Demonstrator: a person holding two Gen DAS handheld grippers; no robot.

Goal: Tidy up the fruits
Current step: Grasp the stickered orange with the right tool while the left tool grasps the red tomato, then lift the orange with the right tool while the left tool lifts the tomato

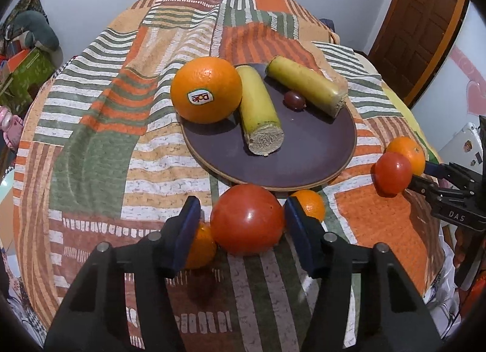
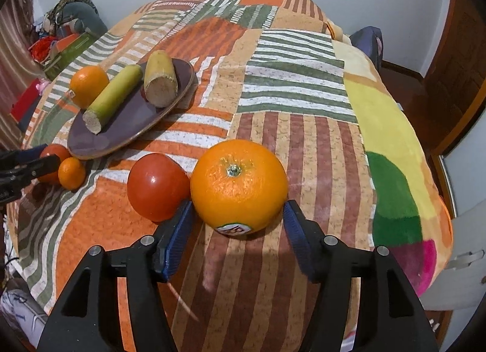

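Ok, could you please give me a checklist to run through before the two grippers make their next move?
1. Tomato centred between the left gripper jaws: ok.
2. Left jaws pressing on the tomato: not ok, a gap shows on one side.
3. Large orange between the right gripper jaws: ok.
4. Right jaws gripping the large orange: cannot tell.
5. Free room on the plate: ok.

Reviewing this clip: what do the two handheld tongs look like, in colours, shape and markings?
Both look alike: the left tongs and right tongs have black angular plastic arms with silver pivot pins and blue ribbed pads. Seen from the left wrist view, the right tongs' black body carries white "DAS" lettering. No sleeves or cables show.
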